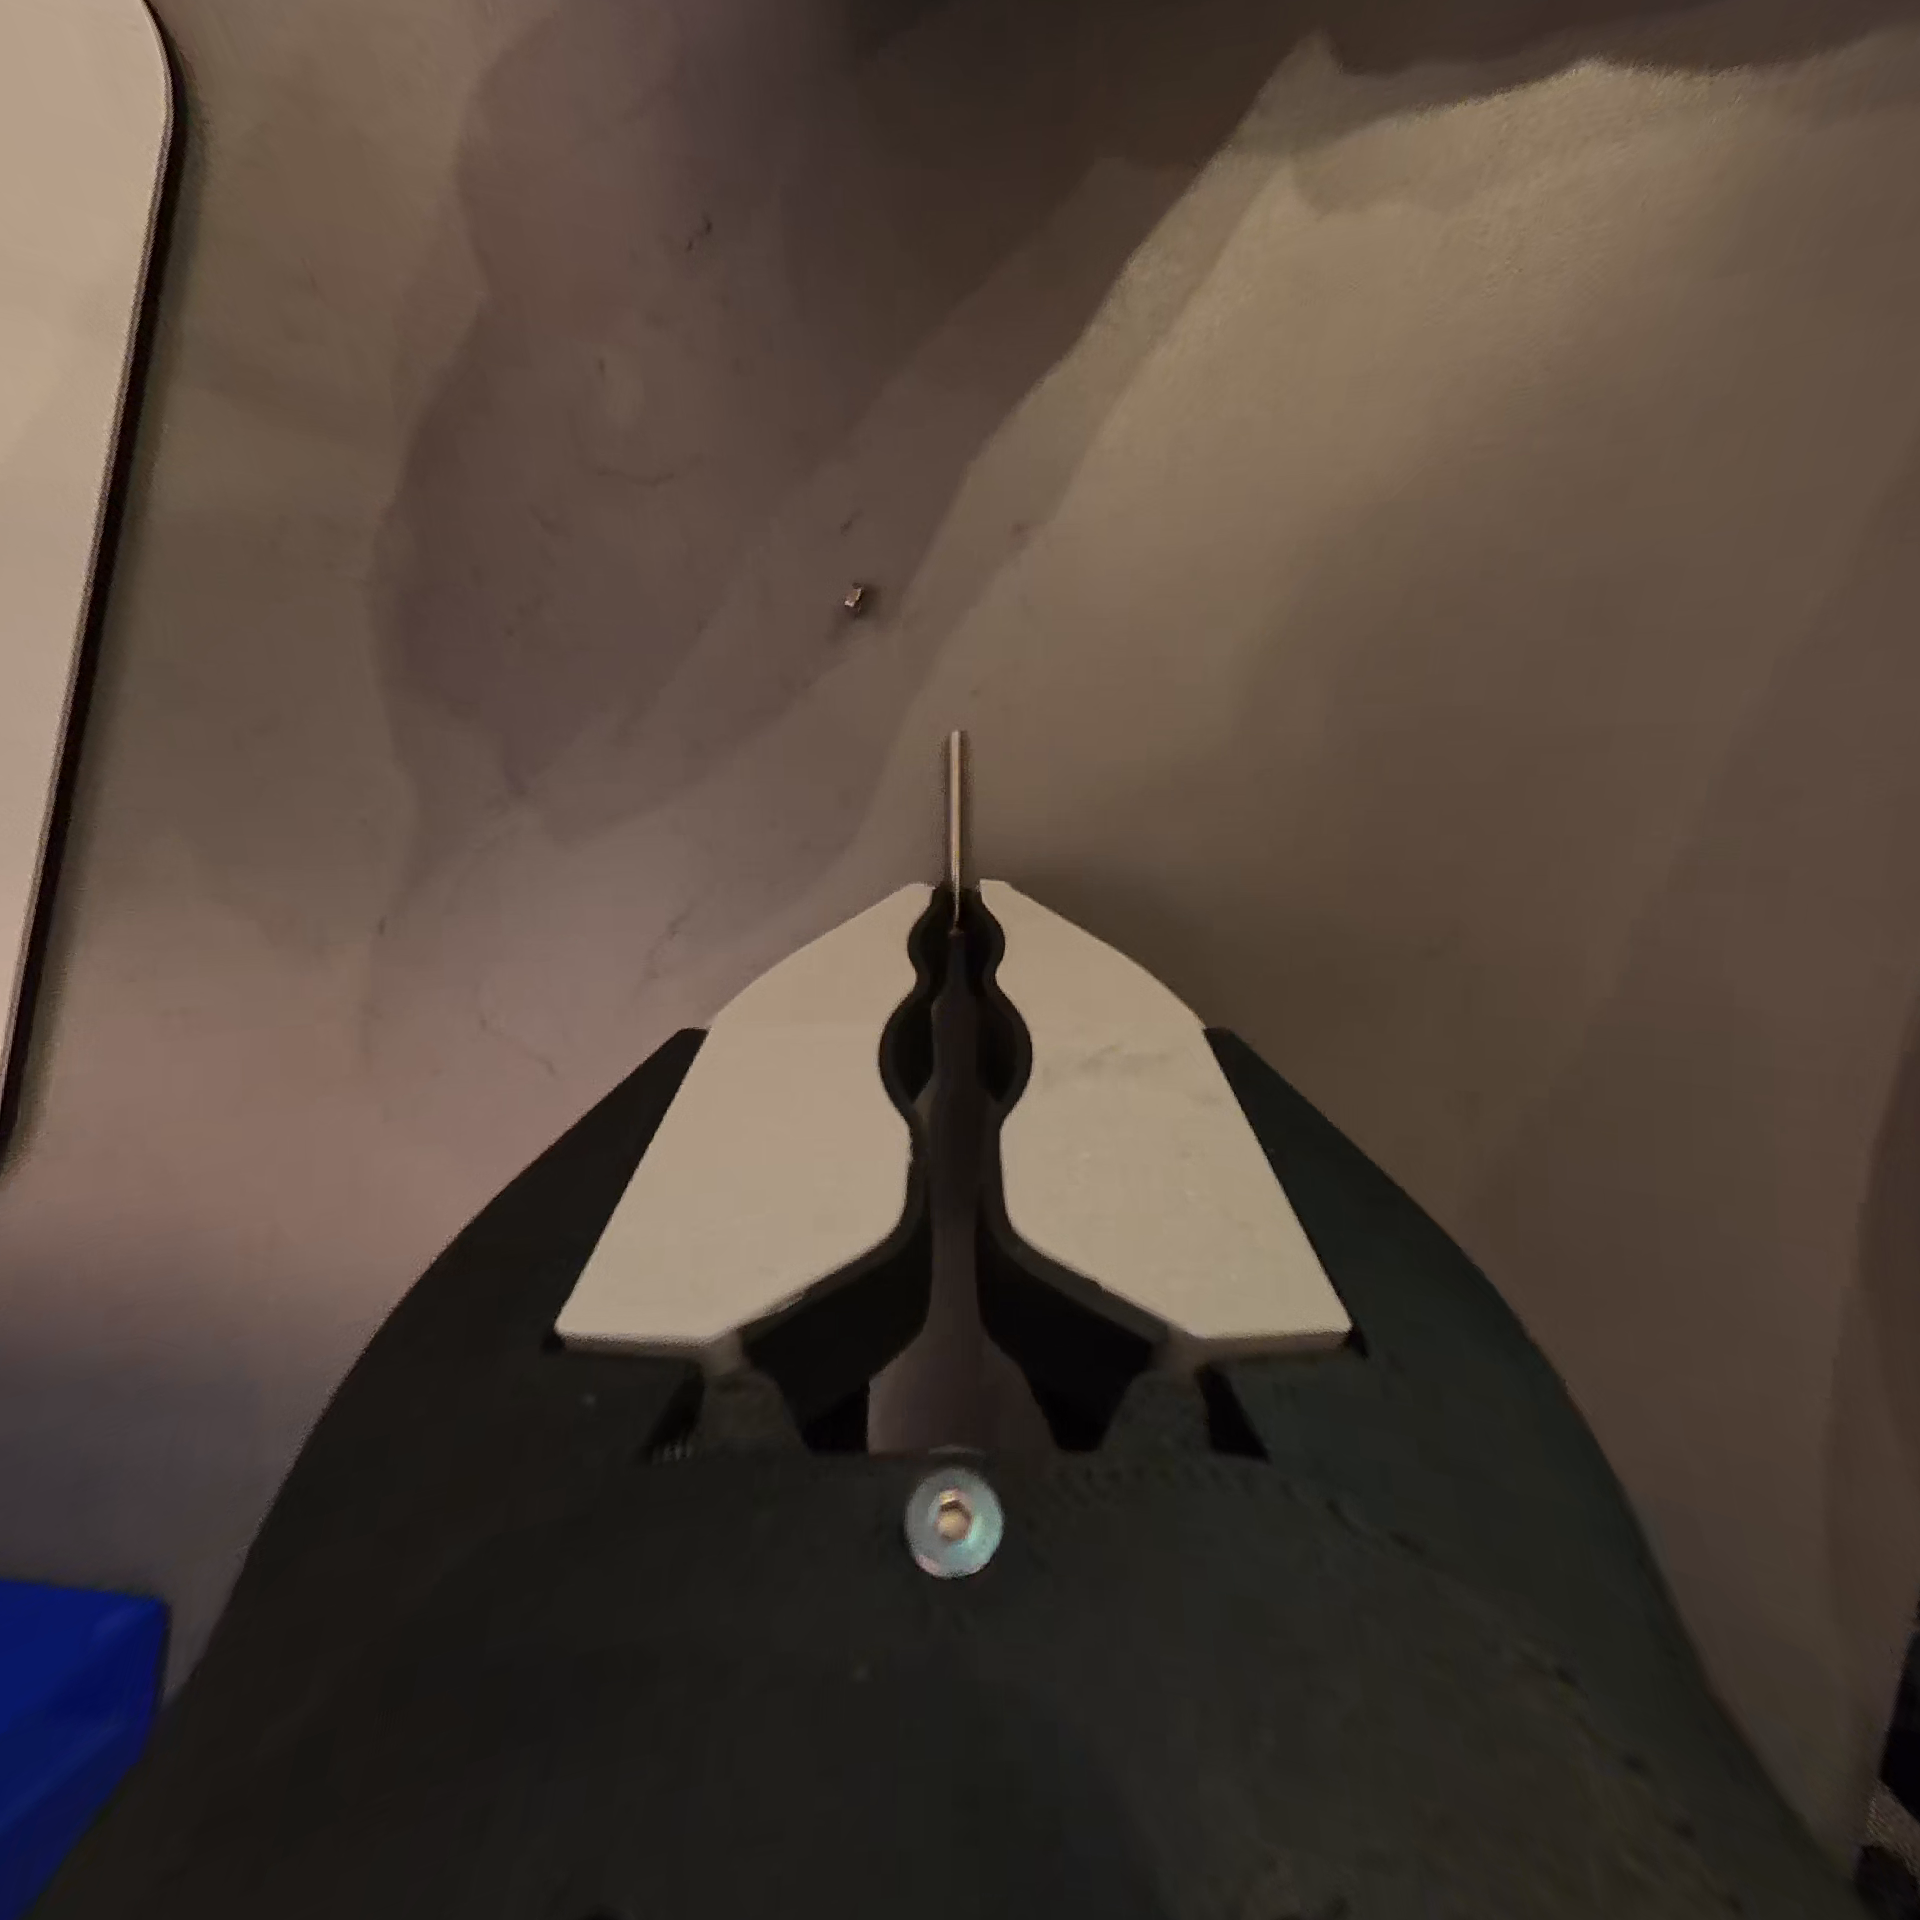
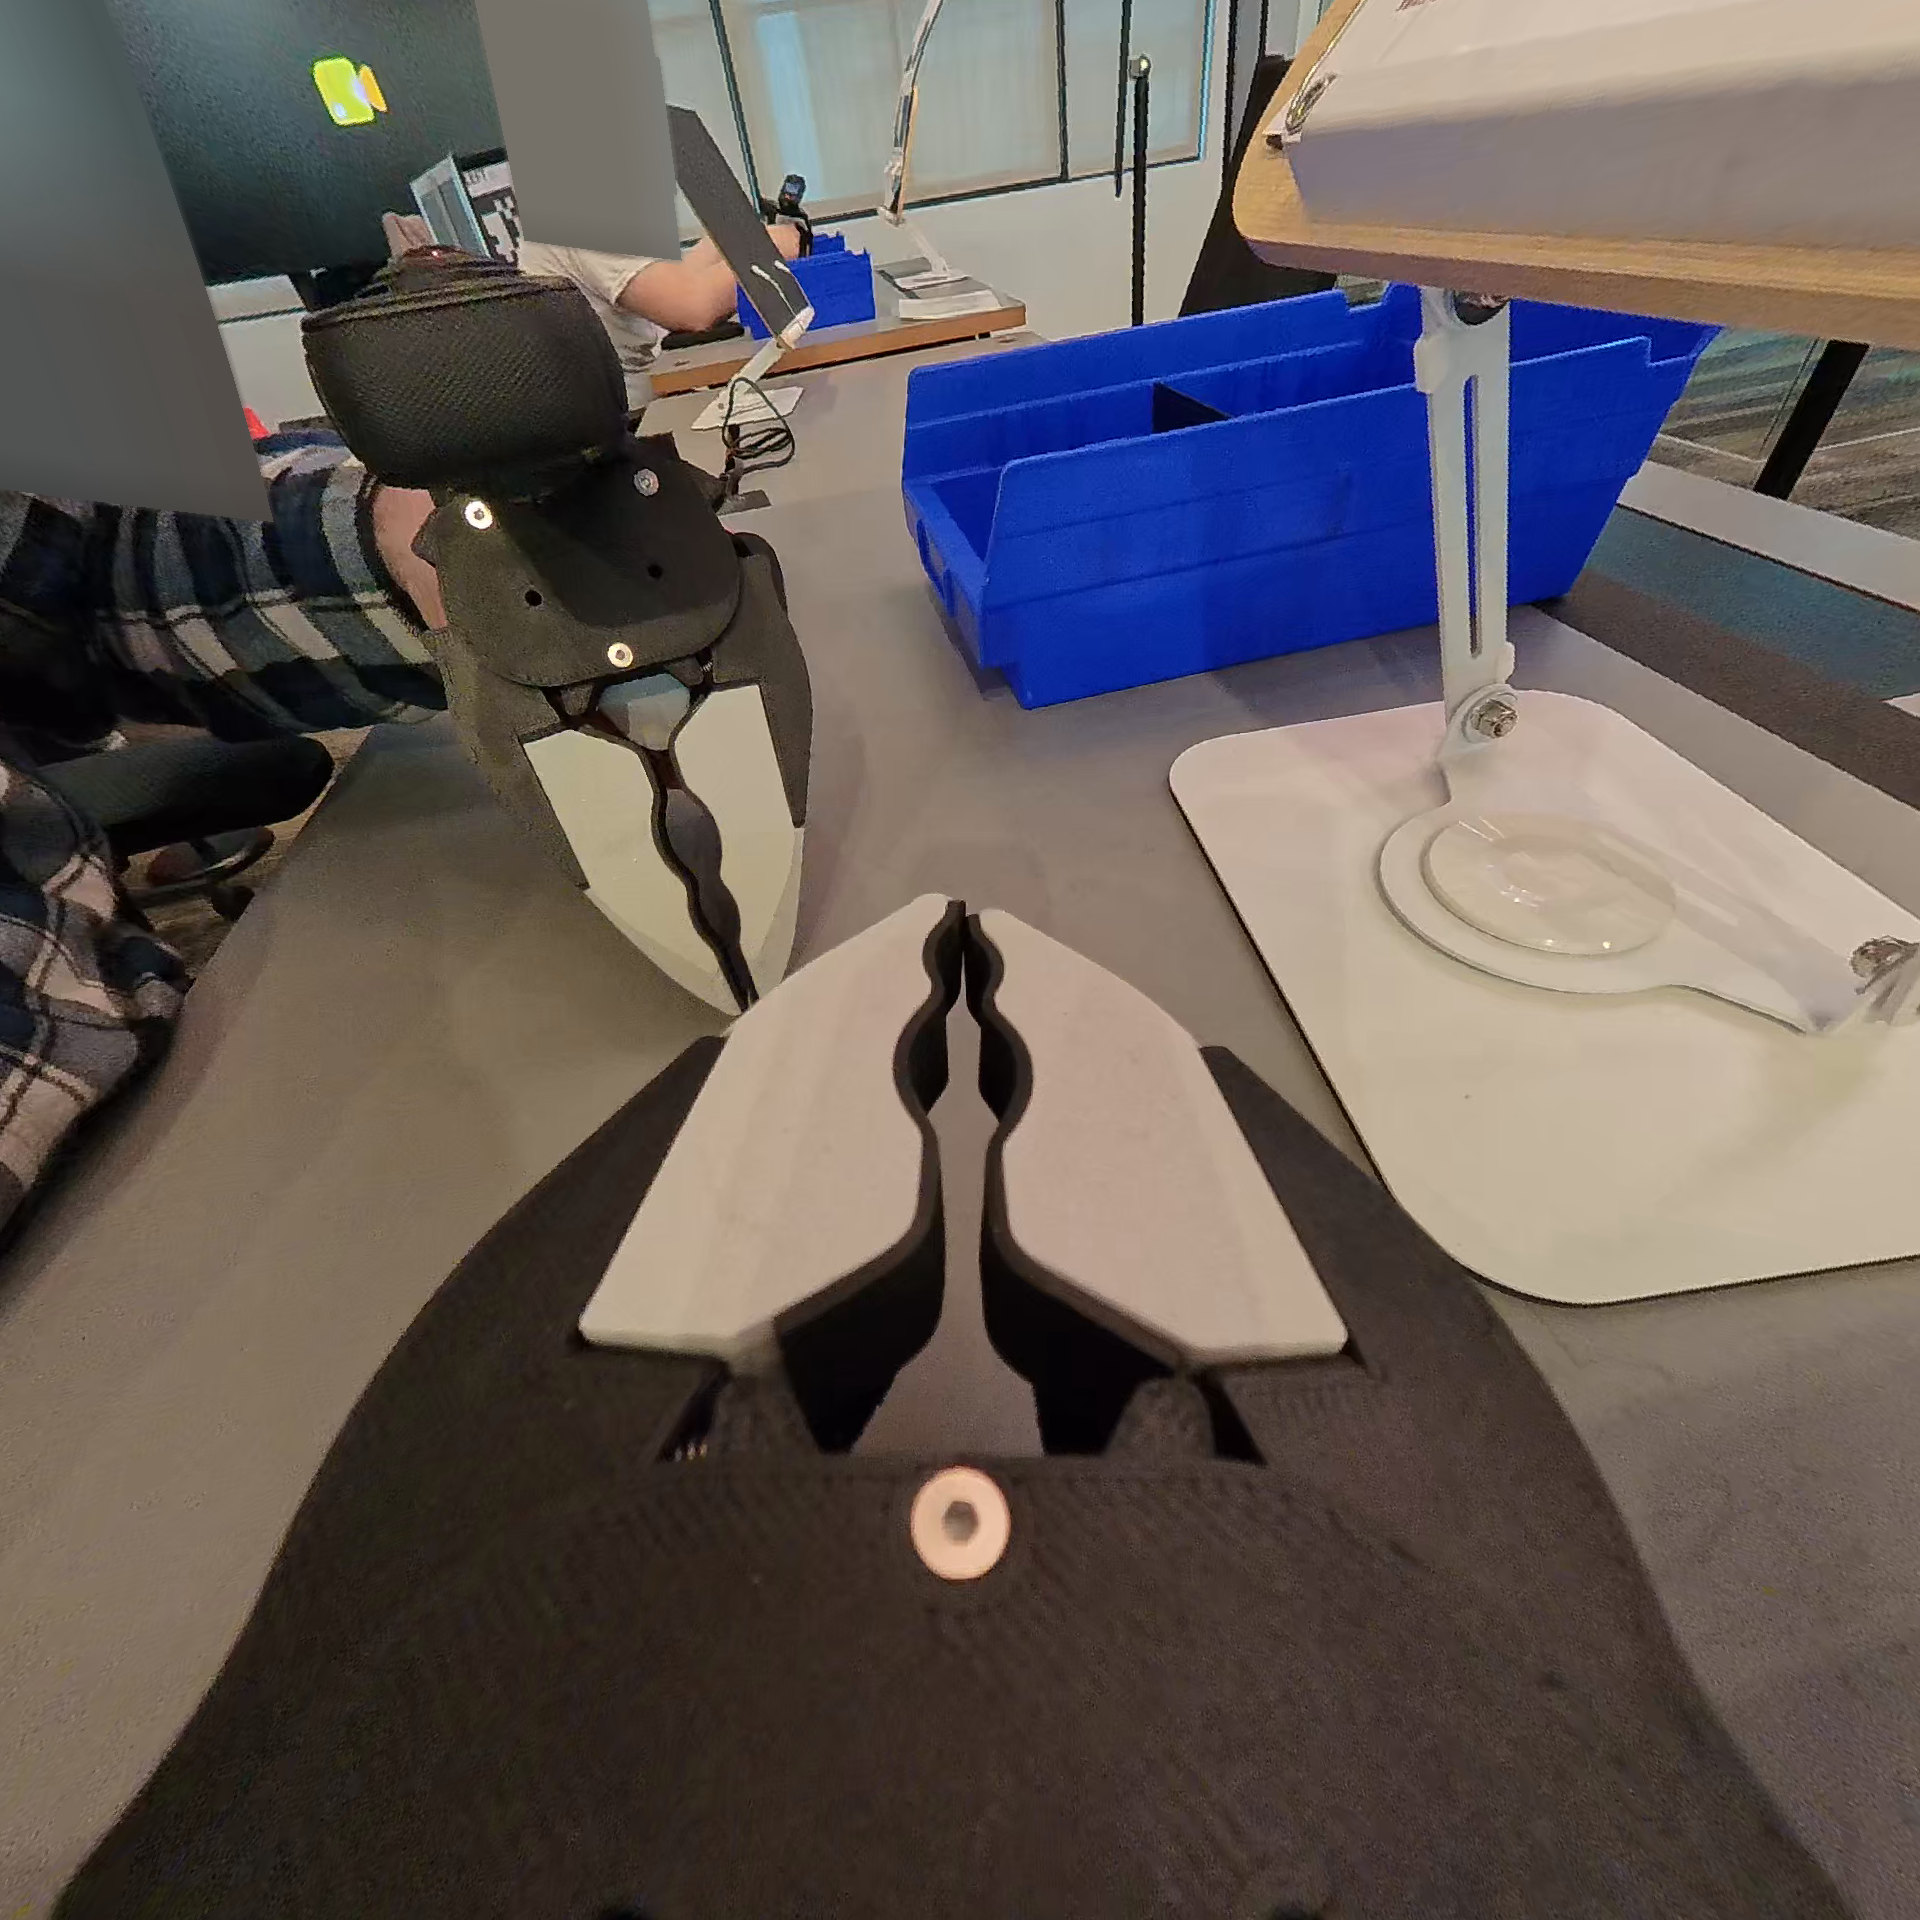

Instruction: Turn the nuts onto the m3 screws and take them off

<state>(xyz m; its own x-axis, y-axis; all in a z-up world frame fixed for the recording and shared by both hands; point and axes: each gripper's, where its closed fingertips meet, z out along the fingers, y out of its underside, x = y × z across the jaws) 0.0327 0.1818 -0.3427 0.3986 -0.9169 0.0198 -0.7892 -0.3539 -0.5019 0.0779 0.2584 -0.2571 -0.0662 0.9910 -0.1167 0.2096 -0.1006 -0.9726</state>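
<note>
Right up against our left wrist camera is the left gripper, black-bodied with white fingers, clenched on a thin screwdriver-like tool with a dark handle and a slim metal shaft. Its handle sits in the wavy channel between the pads and the shaft pokes straight out past the tips. We're pointing down at a grey matte tabletop, and a tiny metal bit, maybe a small screw, lies on it a little ahead of the shaft tip and just to its left, not touching. A white rounded base plate runs down the left edge of that view, with a scrap of blue plastic at the bottom left corner.

Over in the right wrist view, our right gripper is closed on nothing, pads meeting at the tips, hovering near the table's front part. Just beyond it the left one tilts steeply down at the table. A blue plastic divided bin stands farther back, and the white stand's base plate sits toward the right edge under a wooden shelf.

Our guess is we're lining the tool tip up with that small bit; that would call for a fine nudge forward-left. No writing we can make out.
</note>
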